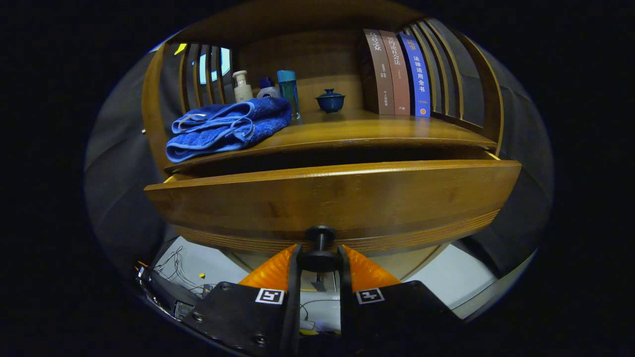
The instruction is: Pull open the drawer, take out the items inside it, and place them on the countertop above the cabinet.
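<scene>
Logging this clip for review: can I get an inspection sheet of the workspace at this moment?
Surface: wooden countertop, bare at its front right.
Job's things: drawer pulled partly open; contents hidden.
Clutter: folded blue towel, three bottles, lidded blue cup, three books.
Gripper: gripper shut on the drawer knob.
Cables: thin wires on the floor below.
Surroundings: slatted cabinet sides.

Wooden drawer [332,198] slightly pulled out beneath countertop [367,131], dark knob [320,246] below.
</scene>
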A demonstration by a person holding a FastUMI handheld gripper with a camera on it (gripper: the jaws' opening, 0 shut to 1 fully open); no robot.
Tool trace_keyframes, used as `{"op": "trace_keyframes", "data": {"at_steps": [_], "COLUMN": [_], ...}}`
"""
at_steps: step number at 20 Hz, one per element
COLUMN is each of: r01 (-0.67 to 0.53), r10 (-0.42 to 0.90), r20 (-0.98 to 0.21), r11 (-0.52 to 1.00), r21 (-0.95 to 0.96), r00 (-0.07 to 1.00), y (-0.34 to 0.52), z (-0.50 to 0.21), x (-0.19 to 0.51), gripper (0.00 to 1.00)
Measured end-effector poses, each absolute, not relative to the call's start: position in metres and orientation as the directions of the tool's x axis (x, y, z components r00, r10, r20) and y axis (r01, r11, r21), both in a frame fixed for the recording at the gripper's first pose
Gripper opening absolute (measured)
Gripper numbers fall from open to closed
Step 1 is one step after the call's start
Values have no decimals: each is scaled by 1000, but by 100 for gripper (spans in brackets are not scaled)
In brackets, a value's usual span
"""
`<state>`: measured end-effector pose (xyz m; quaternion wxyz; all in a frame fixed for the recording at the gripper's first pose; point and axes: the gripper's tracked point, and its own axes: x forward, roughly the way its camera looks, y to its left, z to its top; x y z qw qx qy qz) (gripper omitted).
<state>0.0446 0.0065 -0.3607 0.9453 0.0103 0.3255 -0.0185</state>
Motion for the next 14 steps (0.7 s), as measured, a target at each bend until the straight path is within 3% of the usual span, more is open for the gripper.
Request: {"op": "trace_keyframes", "data": {"at_steps": [14], "r01": [31], "r10": [-9], "r20": [-676], "r11": [999], "r21": [21], "r00": [737], "y": [8], "z": [-353], "x": [-40], "gripper": [38]}}
